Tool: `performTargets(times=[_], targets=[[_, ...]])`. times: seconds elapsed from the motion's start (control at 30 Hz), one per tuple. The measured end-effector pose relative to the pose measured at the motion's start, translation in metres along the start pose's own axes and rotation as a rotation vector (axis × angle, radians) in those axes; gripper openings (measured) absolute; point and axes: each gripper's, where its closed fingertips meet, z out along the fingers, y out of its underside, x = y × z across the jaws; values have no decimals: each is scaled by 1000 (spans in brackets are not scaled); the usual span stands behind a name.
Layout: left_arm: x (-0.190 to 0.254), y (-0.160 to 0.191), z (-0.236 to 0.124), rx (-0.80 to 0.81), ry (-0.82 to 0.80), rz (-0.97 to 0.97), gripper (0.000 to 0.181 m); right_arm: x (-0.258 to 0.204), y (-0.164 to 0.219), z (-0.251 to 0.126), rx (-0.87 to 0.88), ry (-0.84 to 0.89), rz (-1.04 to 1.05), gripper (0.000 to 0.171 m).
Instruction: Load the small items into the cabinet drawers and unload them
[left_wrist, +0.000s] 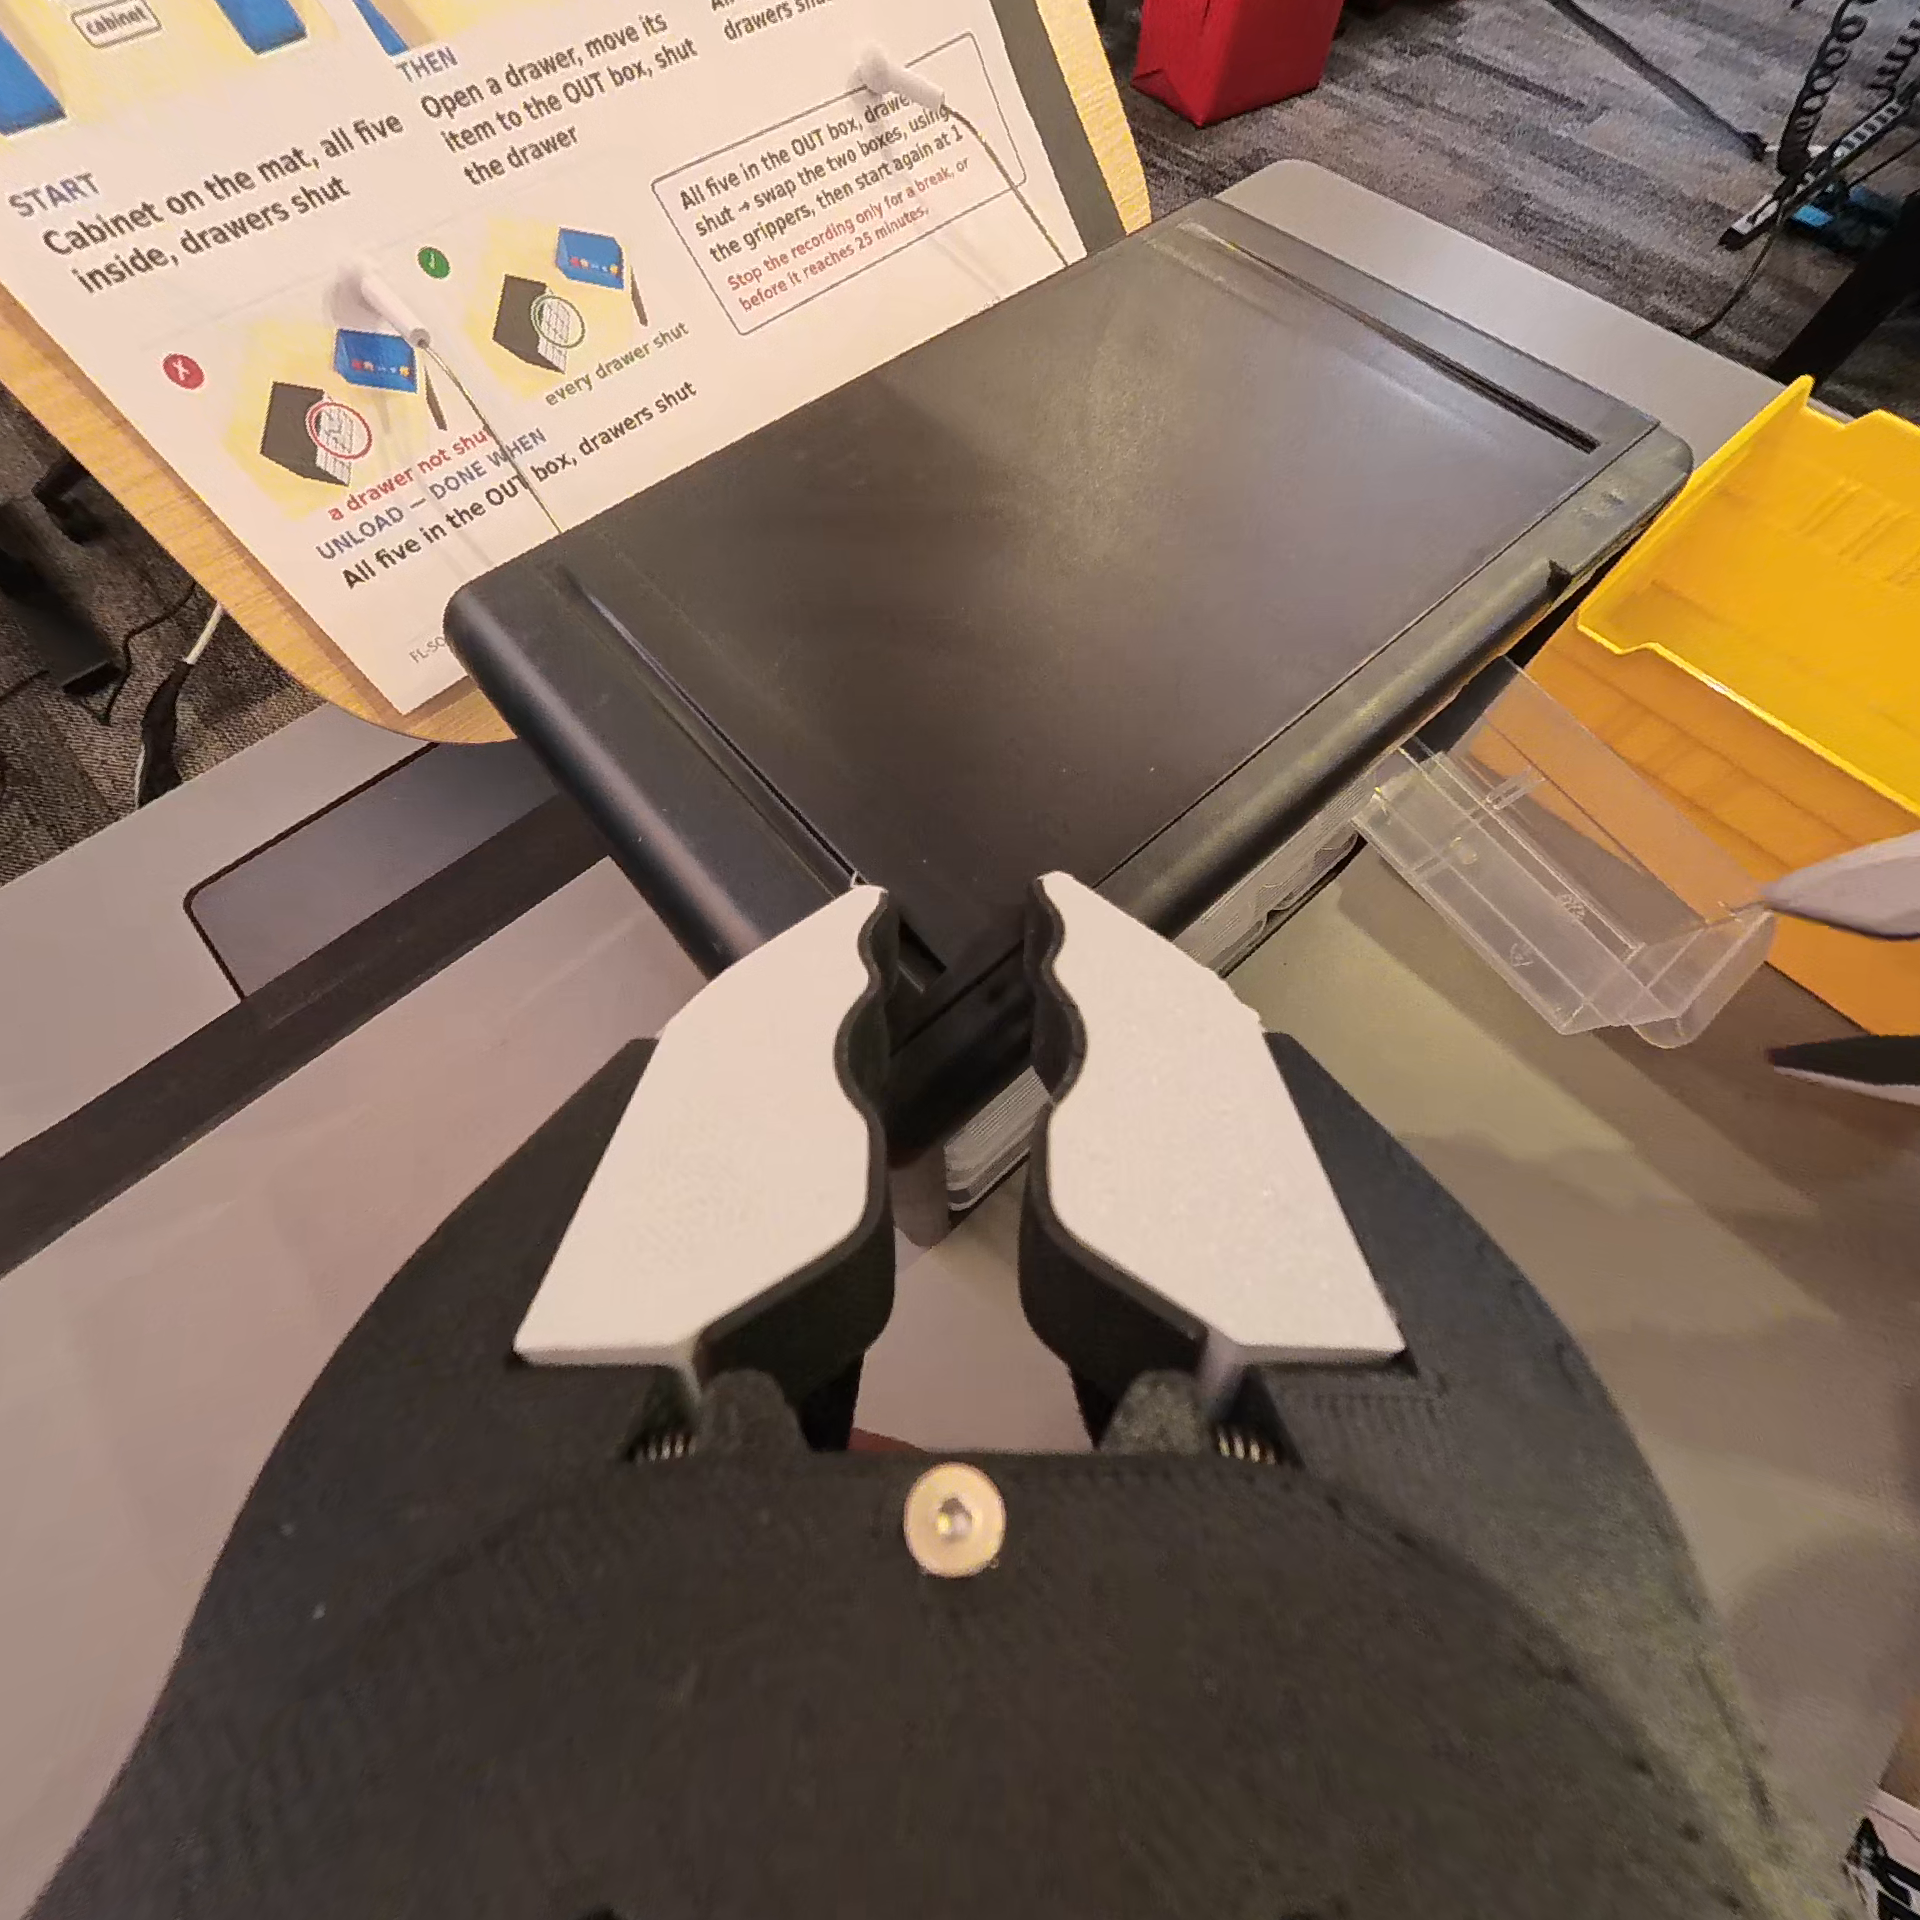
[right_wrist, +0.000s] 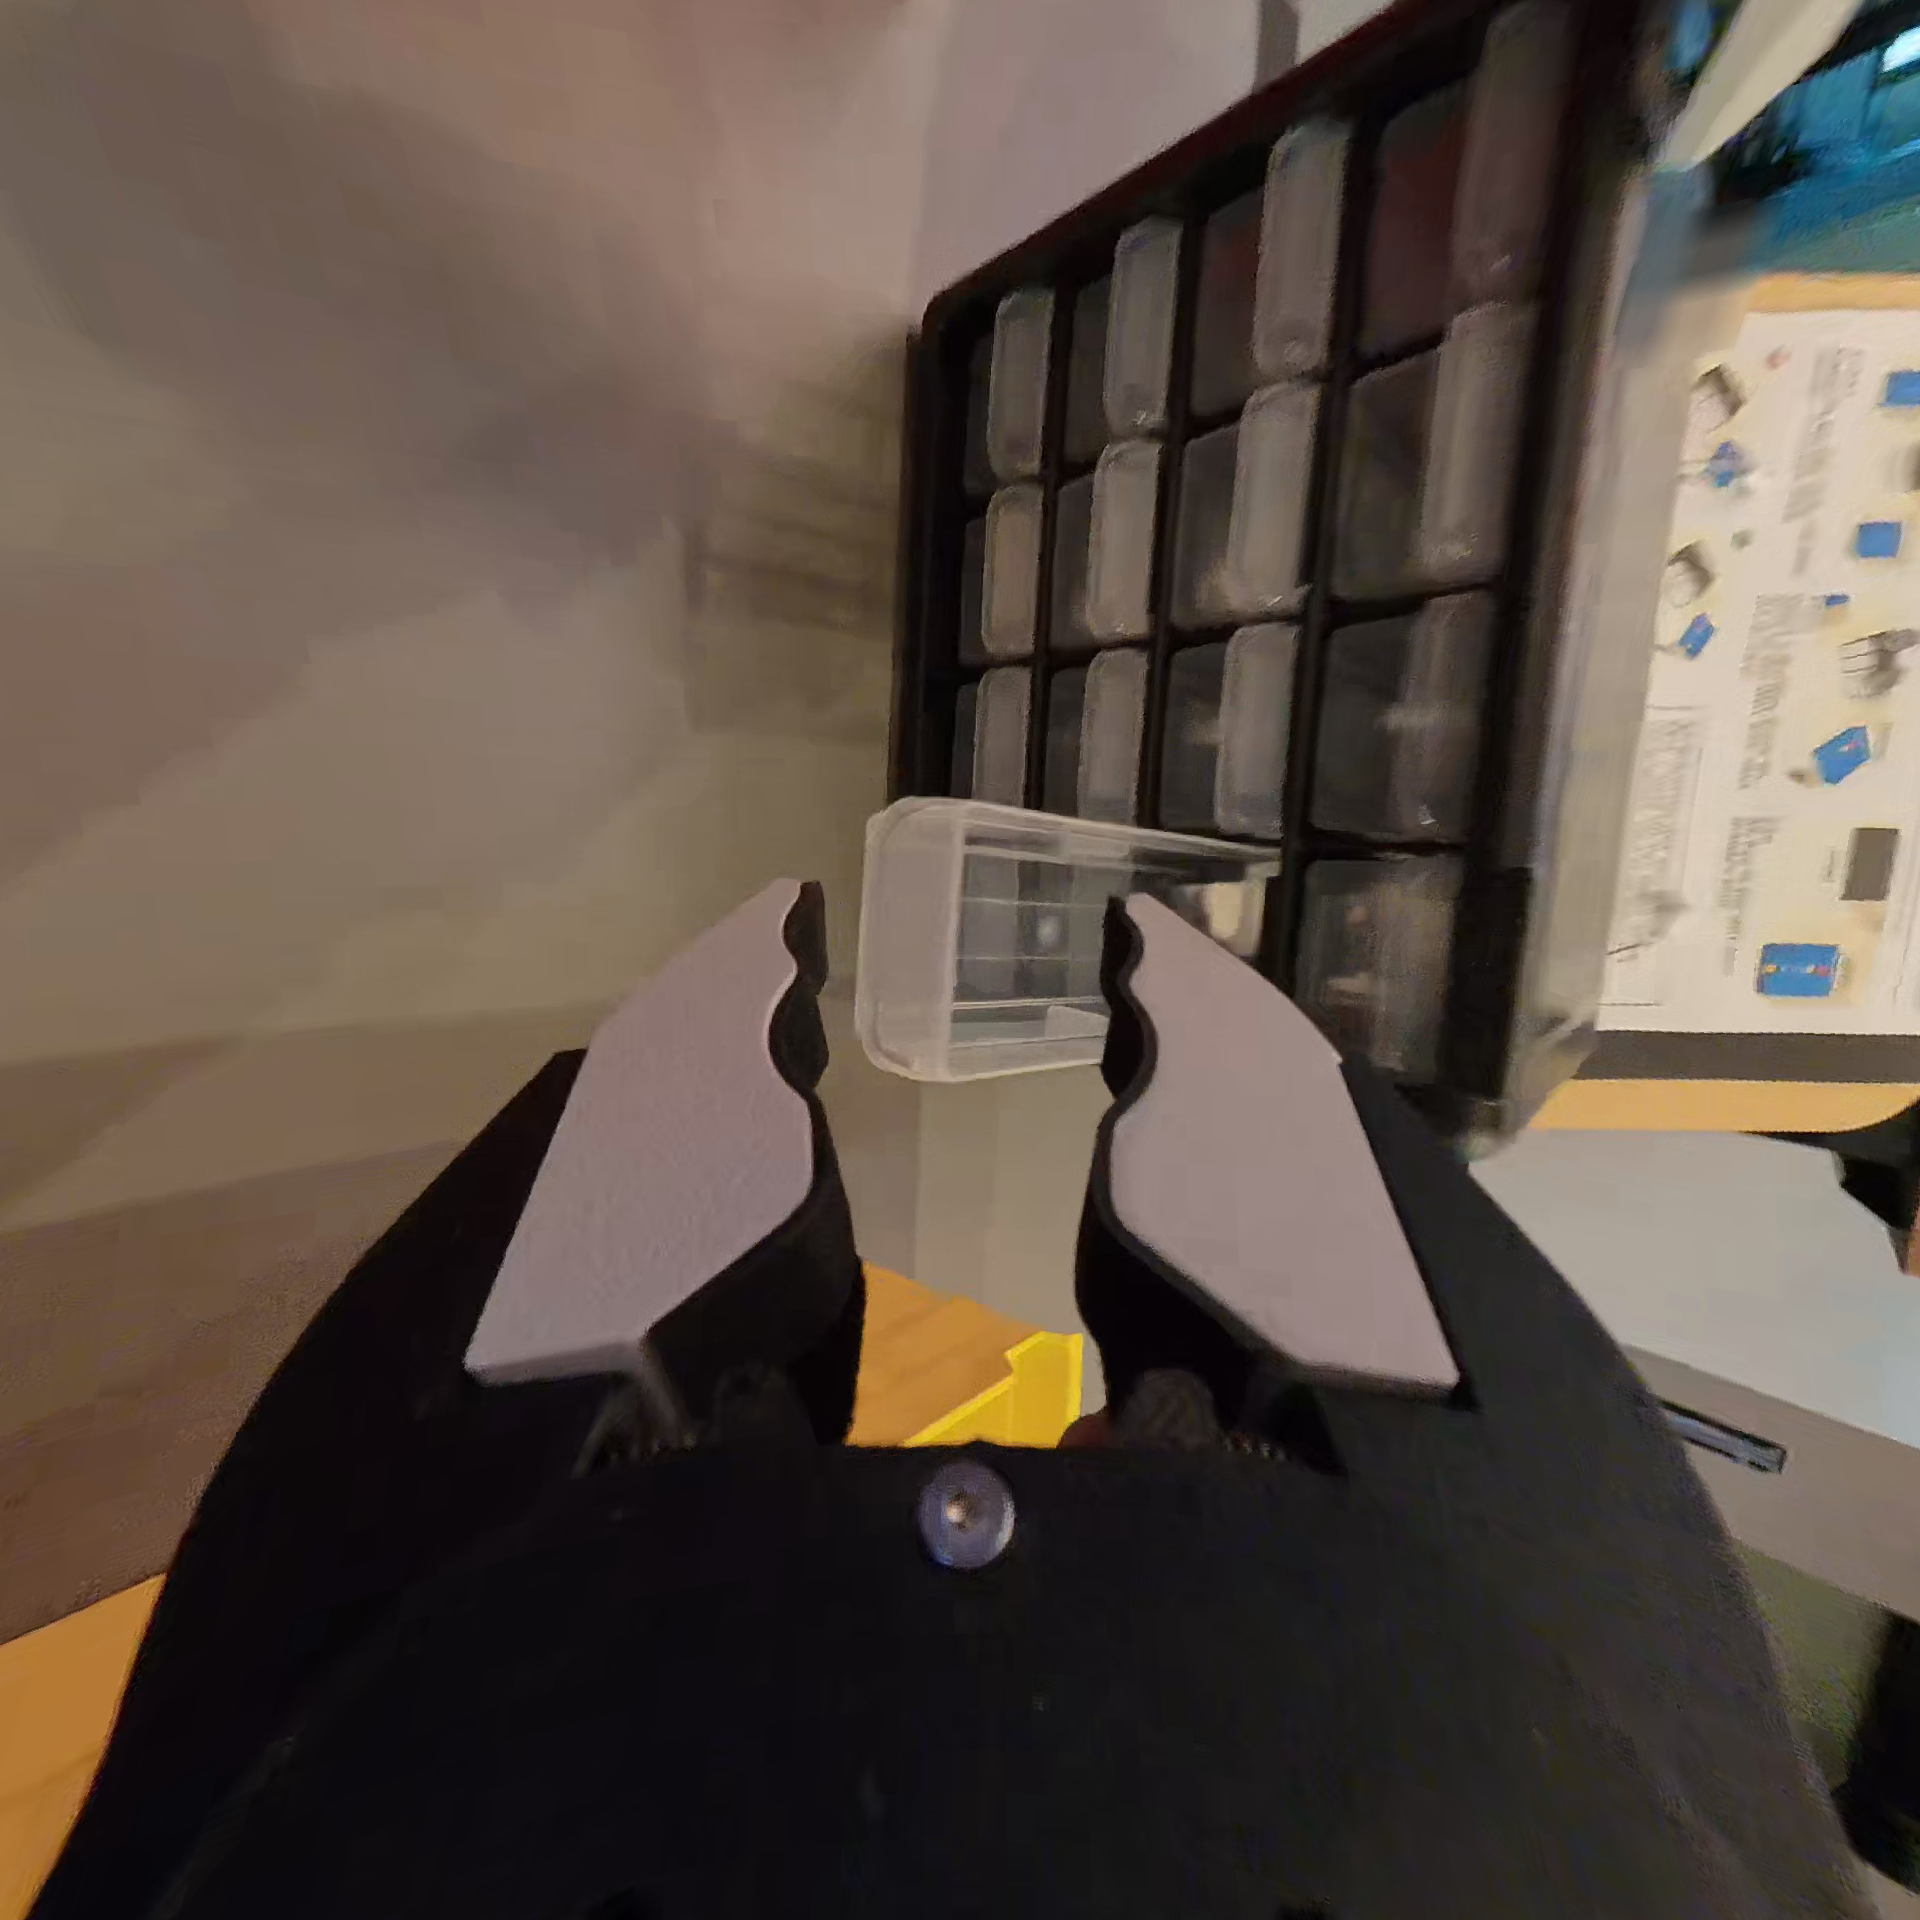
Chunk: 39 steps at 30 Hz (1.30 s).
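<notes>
only the right wrist view shows the cabinet (right_wrist: 1226, 582) drawer grid; left gripper (left_wrist: 958, 935) narrow, right gripper (right_wrist: 961, 935) wide.

Motion blur smears the cabinet (right_wrist: 1226, 540) drawers, hiding their contents.

Grey counter (left_wrist: 260, 1195) with a darker inset panel (left_wrist: 416, 852) at its far left. Grey mottled carpet floor (left_wrist: 1455, 94) lies beyond, carrying a red box (left_wrist: 1236, 52) and black stand legs with cables (left_wrist: 1829, 135). A wooden board (left_wrist: 135, 436) bearing a printed sheet (left_wrist: 582, 239) stands at the counter's far edge.
</notes>
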Motion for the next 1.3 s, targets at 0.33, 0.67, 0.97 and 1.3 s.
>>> performTargets(times=[0.33,0.67,0.97,1.3], targets=[[0,0,0,0,2,1,24,45,25,17,-116,228,-13,63],[0,0,0,4,1,0,24,99,51,38,-269,493,-58,97],[0,0,0,13,0,-1,23,114,56,55,-336,544,-111,97],[0,0,0,21,1,-3,23,38,32,69,-244,299,-291,44]])
